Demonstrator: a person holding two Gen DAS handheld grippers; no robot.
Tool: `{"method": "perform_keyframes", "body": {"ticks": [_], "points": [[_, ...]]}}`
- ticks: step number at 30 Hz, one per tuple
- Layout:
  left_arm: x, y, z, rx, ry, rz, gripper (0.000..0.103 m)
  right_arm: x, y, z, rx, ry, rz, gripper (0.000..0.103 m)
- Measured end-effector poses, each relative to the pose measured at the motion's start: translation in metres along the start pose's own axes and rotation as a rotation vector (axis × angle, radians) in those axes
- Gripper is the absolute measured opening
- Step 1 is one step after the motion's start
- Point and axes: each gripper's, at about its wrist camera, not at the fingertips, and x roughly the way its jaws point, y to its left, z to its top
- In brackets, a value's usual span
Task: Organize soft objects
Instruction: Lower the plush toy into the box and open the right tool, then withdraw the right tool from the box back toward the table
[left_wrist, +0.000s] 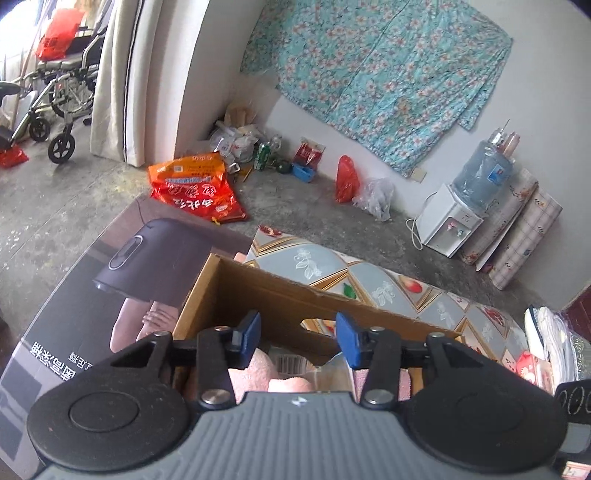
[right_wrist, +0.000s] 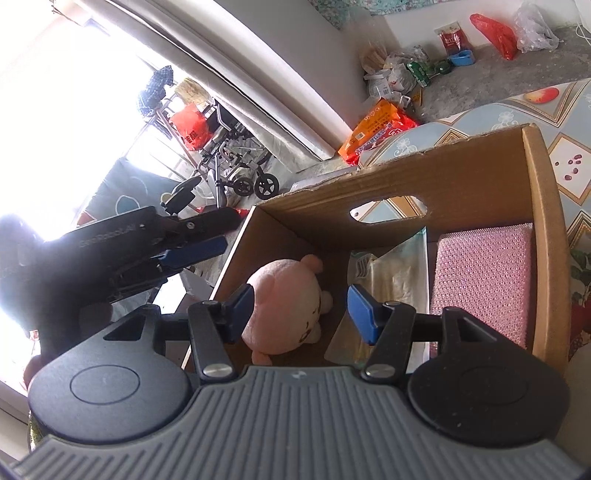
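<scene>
- Left gripper (left_wrist: 298, 334): blue pads apart, nothing between them. It sits at lower centre of the left wrist view, above the near edge of the box (left_wrist: 280, 295). In the right wrist view it shows side-on at left centre, just outside the box's left wall.
- Right gripper (right_wrist: 299, 306): pads apart, nothing between them, touching nothing. It hangs over the open box (right_wrist: 546, 236), lower centre of that view.
- Plush toy (right_wrist: 291, 295): pink, round, pale face with small ears. It lies on the box floor against the left wall, lower centre of the right wrist view. In the left wrist view only its pink top shows, under the gripper.
- Pink pad (right_wrist: 484, 280): textured, flat, in the right part of the box along the right wall.
- Clear bag (right_wrist: 391, 280): holds pale folded material, between toy and pad.
- Box has a cut-out handle in its far wall and stands on a patterned tablecloth (left_wrist: 369, 277).
</scene>
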Motion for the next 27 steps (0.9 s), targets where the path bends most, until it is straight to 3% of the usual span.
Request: {"method": "perform_keyframes", "body": {"ticks": [3, 13, 18, 22, 27], "points": [[-0.009, -0.004, 0.0, 0.006, -0.016, -0.005, 0.055, -0.003, 0.001, 0.0, -0.003, -0.005, -0.001, 0.057], [-0.05, -0.001, 0.002, -0.006, -0.074, -0.004, 0.065, -0.013, 0.02, -0.005, -0.08, 0.01, -0.024, 0.057], [-0.078, 0.017, -0.006, -0.041, -0.088, 0.002, 0.07, -0.005, 0.04, -0.01, -0.206, 0.107, -0.089, 0.072], [-0.102, 0.038, -0.019, -0.078, -0.123, -0.001, 0.079, 0.016, 0.051, -0.016, -0.279, 0.196, -0.144, 0.077], [-0.126, 0.063, -0.037, -0.129, -0.144, 0.005, 0.084, 0.049, 0.067, -0.019, -0.426, 0.214, -0.232, 0.083]]}}
